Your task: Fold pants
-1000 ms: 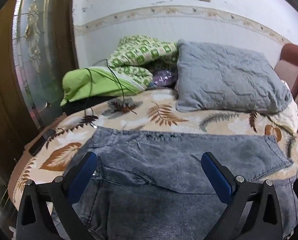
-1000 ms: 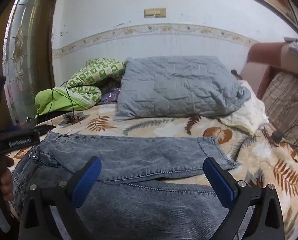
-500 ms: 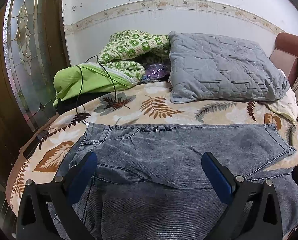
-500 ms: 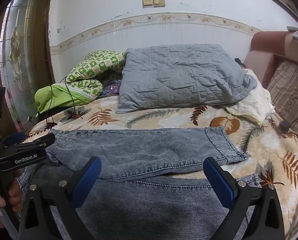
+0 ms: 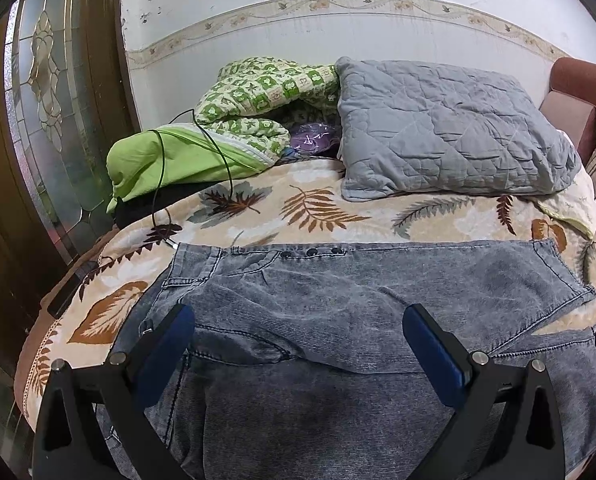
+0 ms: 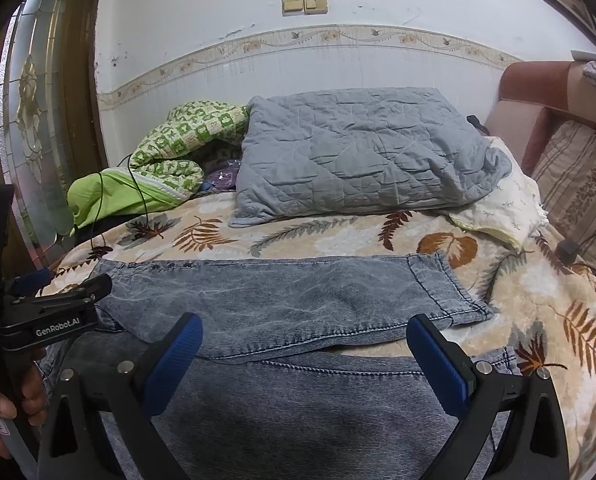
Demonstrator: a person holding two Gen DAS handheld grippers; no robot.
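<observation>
Grey jeans (image 5: 338, 304) spread flat on the bed (image 5: 322, 216), on the near side of the grey pillow (image 5: 450, 132), waistband toward the green blanket (image 5: 185, 156) end, hems away from it; far leg lying partly over the near leg, with a strip of bedspread showing between them toward the hems. Left gripper (image 5: 298, 344) hovering over the hip area, jaws wide, holding nothing. Right gripper (image 6: 304, 354) over the lower legs, jaws wide, also empty. Legs not squarely stacked, so likely risk: folding now locks in a skewed, lumpy stack. Pinching only the top layer would drag the far leg off the near one. Denim heavy and stiff, likely to slip from a shallow grip mid-lift. Near leg seems to run past the bed edge, may slide floorward if tugged. Black cable (image 5: 217, 152) near the waistband corner could snag on a wide sweep
</observation>
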